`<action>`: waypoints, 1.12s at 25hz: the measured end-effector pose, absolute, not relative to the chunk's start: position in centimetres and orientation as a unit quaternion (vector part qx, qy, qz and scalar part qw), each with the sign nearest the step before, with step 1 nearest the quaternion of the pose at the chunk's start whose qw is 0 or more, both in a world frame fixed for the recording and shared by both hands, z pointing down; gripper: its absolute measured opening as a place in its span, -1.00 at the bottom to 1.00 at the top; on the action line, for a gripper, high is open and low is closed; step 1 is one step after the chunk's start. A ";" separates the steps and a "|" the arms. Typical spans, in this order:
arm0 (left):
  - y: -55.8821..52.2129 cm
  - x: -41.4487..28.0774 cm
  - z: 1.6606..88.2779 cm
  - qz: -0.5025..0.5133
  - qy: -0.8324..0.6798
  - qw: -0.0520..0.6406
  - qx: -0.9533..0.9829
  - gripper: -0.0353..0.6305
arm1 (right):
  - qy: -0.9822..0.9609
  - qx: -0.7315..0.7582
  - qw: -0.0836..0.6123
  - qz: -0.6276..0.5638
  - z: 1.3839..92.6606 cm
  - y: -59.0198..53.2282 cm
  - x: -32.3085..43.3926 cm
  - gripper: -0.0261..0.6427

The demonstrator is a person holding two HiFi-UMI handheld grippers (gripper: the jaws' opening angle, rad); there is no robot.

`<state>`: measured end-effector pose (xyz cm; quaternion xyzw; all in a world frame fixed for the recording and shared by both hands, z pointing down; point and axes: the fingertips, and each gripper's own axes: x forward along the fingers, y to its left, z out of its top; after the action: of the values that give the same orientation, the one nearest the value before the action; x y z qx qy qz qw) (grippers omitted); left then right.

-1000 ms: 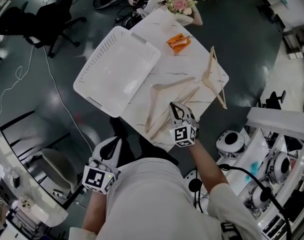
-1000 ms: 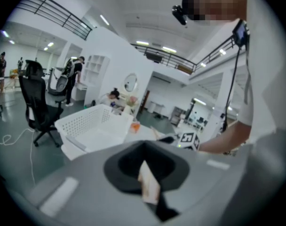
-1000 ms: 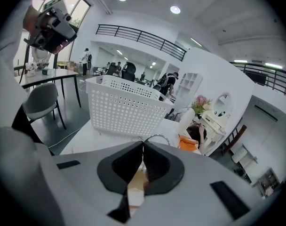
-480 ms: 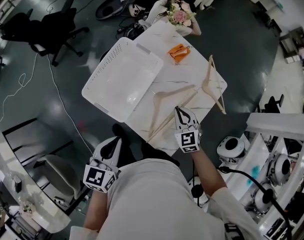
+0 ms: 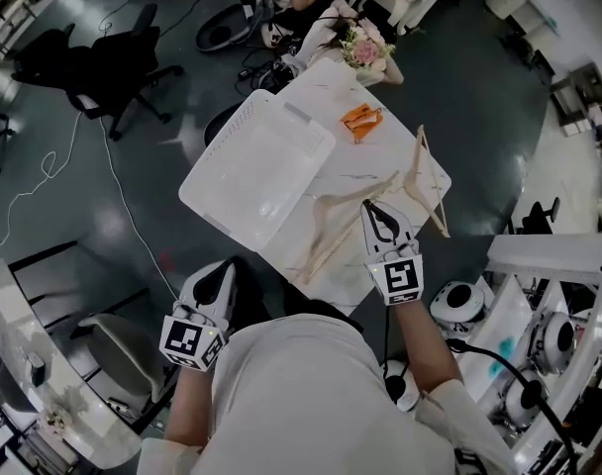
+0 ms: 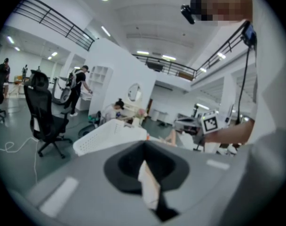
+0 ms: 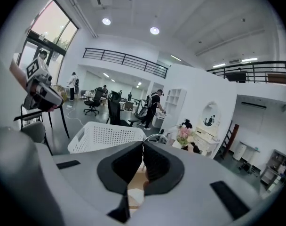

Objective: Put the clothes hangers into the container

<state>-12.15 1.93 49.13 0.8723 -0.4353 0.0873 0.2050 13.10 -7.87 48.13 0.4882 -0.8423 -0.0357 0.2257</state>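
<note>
A white perforated container [image 5: 256, 166] lies on the left part of the marble table [image 5: 390, 137]. My right gripper [image 5: 368, 207] hangs over the table's near right side, shut on a pale wooden hanger [image 5: 346, 194]. In the right gripper view the gripper [image 7: 143, 147] shows wood between its jaws, with the hanger's metal hook [image 7: 157, 136] just past the tips and the container [image 7: 107, 135] behind. A second wooden hanger [image 5: 421, 169] lies along the table's right edge. My left gripper [image 5: 222, 271] is low at the left, off the table beside my body, shut and empty.
An orange object [image 5: 361, 120] and a bunch of flowers [image 5: 366, 47] sit at the table's far end. Office chairs [image 5: 93, 62] and cables are on the floor to the left. White equipment [image 5: 539, 334] stands at the right. People are in the room's background.
My right gripper has risen with the hanger in it, its far end lifting off the table. The left gripper has drifted a little forward beside my body.
</note>
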 end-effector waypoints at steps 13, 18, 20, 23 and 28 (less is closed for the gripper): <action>0.1 -18.0 48.3 0.071 -0.477 0.200 0.853 -0.89 | -0.863 0.488 0.129 -0.015 38.1 -13.4 7.5 -0.90; -0.3 -20.4 48.2 0.072 -0.488 0.200 0.846 -0.89 | -0.873 0.473 0.117 0.008 37.8 -15.0 3.8 -0.90; -0.4 -21.4 48.2 0.072 -0.493 0.199 0.844 -0.89 | -0.878 0.466 0.112 0.023 38.1 -15.6 2.1 -0.90; -0.7 -22.6 48.2 0.072 -0.499 0.199 0.840 -0.89 | -0.882 0.457 0.106 0.036 38.6 -16.5 -0.2 -0.90; -1.2 -24.4 48.3 0.068 -0.508 0.200 0.835 -0.89 | -0.889 0.445 0.103 0.023 38.6 -17.3 -3.7 -0.90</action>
<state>-24.38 -1.22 48.35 0.8350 -0.5080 0.0679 0.2002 -3.74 -17.33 38.58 0.4448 -0.8894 0.0227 0.1034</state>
